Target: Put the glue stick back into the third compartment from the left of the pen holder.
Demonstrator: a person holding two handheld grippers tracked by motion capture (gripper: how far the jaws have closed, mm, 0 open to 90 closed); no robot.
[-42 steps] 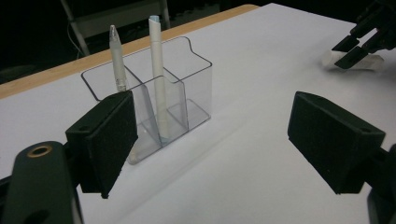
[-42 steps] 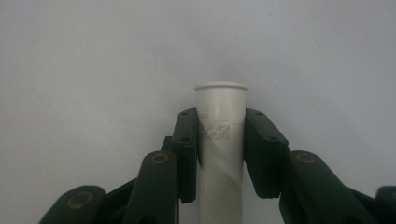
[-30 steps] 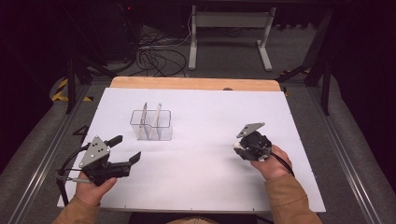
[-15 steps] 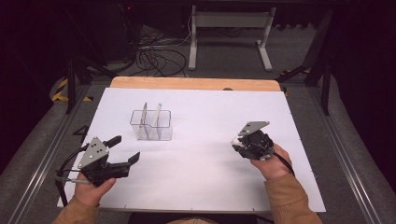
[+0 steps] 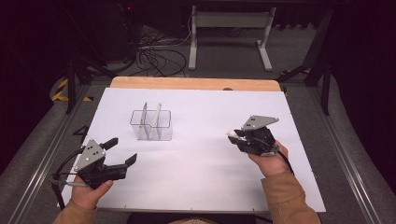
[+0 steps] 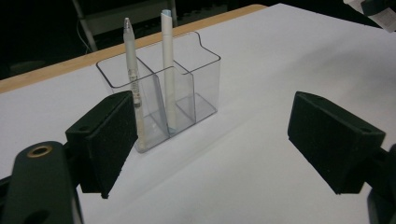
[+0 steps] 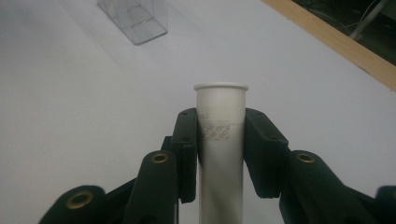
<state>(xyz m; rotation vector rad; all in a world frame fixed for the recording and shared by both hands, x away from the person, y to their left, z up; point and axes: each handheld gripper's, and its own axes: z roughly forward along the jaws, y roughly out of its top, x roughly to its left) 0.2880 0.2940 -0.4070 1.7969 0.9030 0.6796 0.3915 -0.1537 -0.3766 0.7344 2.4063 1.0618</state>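
Observation:
A clear plastic organizer point(image 5: 151, 125) point(image 6: 161, 100) with compartments stands left of the table's middle. Two white pens point(image 6: 131, 70) point(image 6: 167, 56) stand upright in it, in adjoining compartments. My left gripper point(image 5: 120, 152) point(image 6: 219, 140) hovers open near the table's front left, its jaws wide apart and aimed at the organizer, nothing between them. My right gripper point(image 5: 236, 136) point(image 7: 220, 140) is shut on a white tube point(image 7: 220, 140) with a rimmed end and a small printed label. That white tube point(image 5: 231, 133) pokes out leftward toward the organizer point(image 7: 135, 18).
A white sheet point(image 5: 201, 182) covers the table, with a wooden edge point(image 5: 196, 83) at the far side. Behind the table are cables point(image 5: 154, 56) on the floor and a metal stand point(image 5: 229, 28). Metal rails point(image 5: 42, 158) run along both sides.
The right gripper with the white tube has shifted slightly left and a little farther from the person. The left gripper has barely moved.

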